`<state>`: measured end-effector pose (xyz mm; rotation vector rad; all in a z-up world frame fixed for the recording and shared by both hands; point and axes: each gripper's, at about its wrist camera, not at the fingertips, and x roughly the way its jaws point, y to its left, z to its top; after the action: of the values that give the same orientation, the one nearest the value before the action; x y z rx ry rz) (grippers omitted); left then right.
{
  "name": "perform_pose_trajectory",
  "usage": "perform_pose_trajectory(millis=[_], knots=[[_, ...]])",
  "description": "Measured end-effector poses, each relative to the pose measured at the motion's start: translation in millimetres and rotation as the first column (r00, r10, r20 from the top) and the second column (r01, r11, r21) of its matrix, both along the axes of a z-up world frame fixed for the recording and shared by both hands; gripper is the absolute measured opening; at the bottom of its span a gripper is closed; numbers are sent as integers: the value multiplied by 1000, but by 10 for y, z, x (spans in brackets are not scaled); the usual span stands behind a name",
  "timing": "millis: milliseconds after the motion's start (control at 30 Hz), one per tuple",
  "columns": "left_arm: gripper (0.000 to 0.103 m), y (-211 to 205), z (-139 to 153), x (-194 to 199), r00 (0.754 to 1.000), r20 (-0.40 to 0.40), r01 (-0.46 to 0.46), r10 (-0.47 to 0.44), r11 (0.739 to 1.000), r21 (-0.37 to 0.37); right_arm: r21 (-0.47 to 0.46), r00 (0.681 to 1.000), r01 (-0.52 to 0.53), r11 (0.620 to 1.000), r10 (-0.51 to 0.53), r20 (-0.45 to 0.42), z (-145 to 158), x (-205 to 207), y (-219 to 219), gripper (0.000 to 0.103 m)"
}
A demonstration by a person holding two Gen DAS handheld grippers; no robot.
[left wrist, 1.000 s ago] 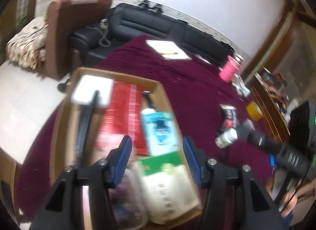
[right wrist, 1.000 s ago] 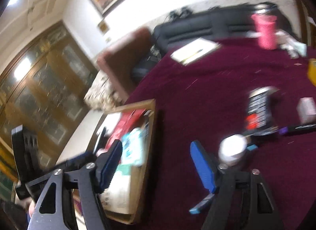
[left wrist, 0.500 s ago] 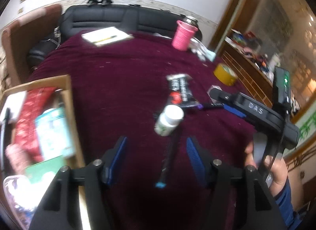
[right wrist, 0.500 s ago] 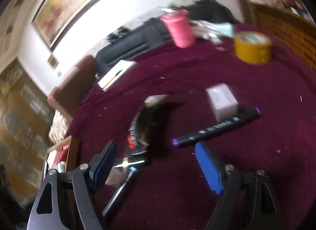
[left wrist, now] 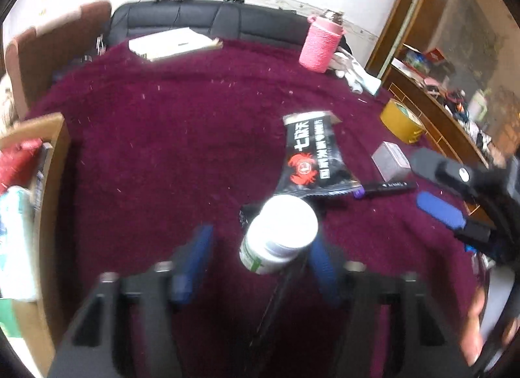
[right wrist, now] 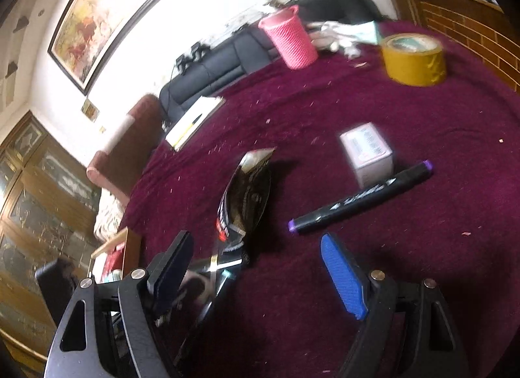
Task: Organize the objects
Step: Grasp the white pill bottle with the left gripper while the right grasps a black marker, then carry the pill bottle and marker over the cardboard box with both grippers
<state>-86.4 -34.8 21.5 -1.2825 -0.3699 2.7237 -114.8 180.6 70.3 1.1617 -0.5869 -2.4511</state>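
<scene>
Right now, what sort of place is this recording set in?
Most likely a home living room. A black leather sofa runs along the white wall, a large framed painting hangs above it, and wooden glass-fronted cabinets line one side. The work surface is a table under maroon plush cloth.
</scene>
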Motion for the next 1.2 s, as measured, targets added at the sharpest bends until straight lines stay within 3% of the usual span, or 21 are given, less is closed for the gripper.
perform_pose_trajectory(millis=[33,133,233,367,433,533,633,700,767,833,967,1200], knots=[[33,-21,-24,-16,1000,5,1,-1,1000,21,5,1000,-12,1000,12,8,-19,0,-30,85],[33,-68,40,58,999,-25,-21,21,1000,-14,27,999,-34,999,33,24,-60,15,-110,85],[33,-182,259,278,996,-83,-45,44,999,-6,53,997,-60,997,57,48,-113,23,-195,85],[33,-286,554,619,989,-143,-47,45,999,-14,108,983,-168,980,159,90,-202,97,-482,82],[33,-361,672,815,983,-174,-56,52,998,-19,164,970,-236,958,224,93,-232,201,-708,77],[33,-453,750,990,978,-193,-80,73,996,-28,322,958,-284,903,277,69,-280,401,-1061,77],[33,-527,752,1064,978,-190,-93,90,996,-9,479,957,-276,833,283,60,-398,492,-1263,77],[33,-531,735,1067,978,-186,-91,89,996,-3,520,961,-257,814,274,45,-420,474,-1226,70],[34,-527,722,1077,980,-181,-91,89,996,-1,499,969,-234,834,242,50,-386,410,-1030,33],[33,-520,719,1097,980,-180,-86,86,996,5,463,975,-219,859,213,68,-386,311,-807,20],[33,-513,682,1110,981,-173,-84,84,996,9,318,971,-238,918,213,113,-398,152,-555,17],[33,-481,618,1129,984,-166,-65,68,997,29,193,957,-283,940,262,126,-377,161,-580,17]])
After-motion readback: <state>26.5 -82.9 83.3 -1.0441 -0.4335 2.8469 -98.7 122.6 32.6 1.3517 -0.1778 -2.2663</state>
